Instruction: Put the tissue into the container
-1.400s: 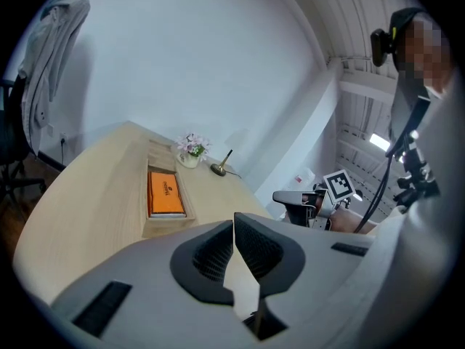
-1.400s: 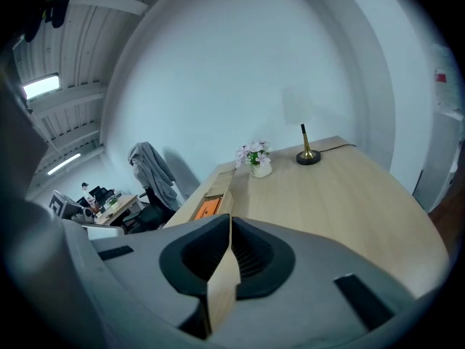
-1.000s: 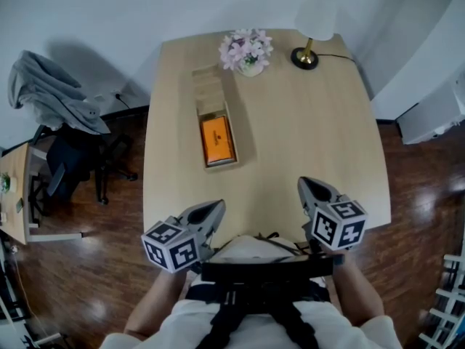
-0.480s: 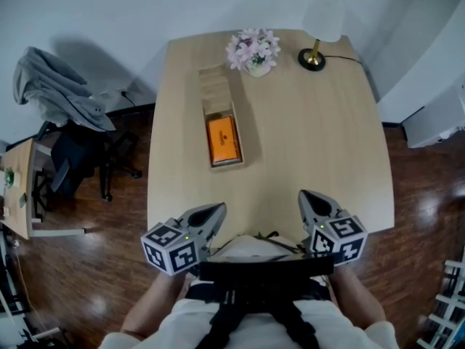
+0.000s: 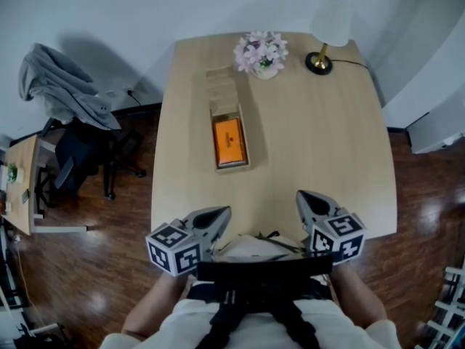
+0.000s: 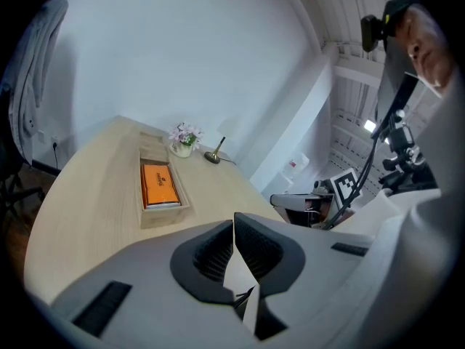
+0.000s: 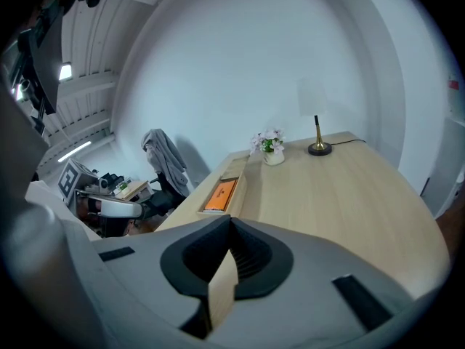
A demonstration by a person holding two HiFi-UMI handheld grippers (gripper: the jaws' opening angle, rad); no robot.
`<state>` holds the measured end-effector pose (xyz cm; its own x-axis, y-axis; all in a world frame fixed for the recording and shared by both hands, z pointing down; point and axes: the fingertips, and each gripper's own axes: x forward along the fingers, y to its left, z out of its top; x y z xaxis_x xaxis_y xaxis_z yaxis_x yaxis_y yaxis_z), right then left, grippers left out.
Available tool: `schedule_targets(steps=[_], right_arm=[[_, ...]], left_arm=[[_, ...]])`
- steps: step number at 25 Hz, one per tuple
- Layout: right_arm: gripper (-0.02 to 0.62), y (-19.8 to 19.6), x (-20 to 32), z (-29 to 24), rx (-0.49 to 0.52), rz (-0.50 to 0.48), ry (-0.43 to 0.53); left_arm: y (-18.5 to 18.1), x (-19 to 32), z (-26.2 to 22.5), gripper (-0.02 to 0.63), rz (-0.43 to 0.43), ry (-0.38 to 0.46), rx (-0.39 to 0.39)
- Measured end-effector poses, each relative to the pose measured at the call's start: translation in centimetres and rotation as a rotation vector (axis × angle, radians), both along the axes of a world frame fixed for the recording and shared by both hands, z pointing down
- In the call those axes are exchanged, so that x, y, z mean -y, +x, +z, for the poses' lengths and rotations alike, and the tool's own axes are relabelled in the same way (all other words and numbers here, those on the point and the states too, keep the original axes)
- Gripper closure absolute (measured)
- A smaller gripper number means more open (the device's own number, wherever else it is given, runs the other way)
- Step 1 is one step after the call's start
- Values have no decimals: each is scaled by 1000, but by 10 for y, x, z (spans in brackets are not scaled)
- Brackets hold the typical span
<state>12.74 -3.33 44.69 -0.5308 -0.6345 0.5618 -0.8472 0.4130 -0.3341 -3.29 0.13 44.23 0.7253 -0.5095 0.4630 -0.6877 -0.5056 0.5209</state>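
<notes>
Pre-grasp step; left tool (image 5: 221,213) and right tool (image 5: 301,197) closed, empty; orange tissue pack (image 5: 229,142) ahead, seemingly inside wooden container (image 5: 221,93) already; next likely reach forward, open.

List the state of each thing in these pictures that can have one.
left tongs: shut, empty, near the table edge.
right tongs: shut, empty, near the table edge.
wooden container: open on top, flat on the table.
orange pack: lying flat inside the container.
lamp: upright.
flower pot: upright.
grey garment: draped over a chair.
</notes>
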Motion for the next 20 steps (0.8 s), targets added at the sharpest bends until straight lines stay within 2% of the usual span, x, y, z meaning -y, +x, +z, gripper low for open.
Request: schedule_targets(steps=[20], right_arm=[[595, -3, -9, 7, -21, -13, -21]], left_arm=[[9, -5, 3, 606, 57, -8, 19]])
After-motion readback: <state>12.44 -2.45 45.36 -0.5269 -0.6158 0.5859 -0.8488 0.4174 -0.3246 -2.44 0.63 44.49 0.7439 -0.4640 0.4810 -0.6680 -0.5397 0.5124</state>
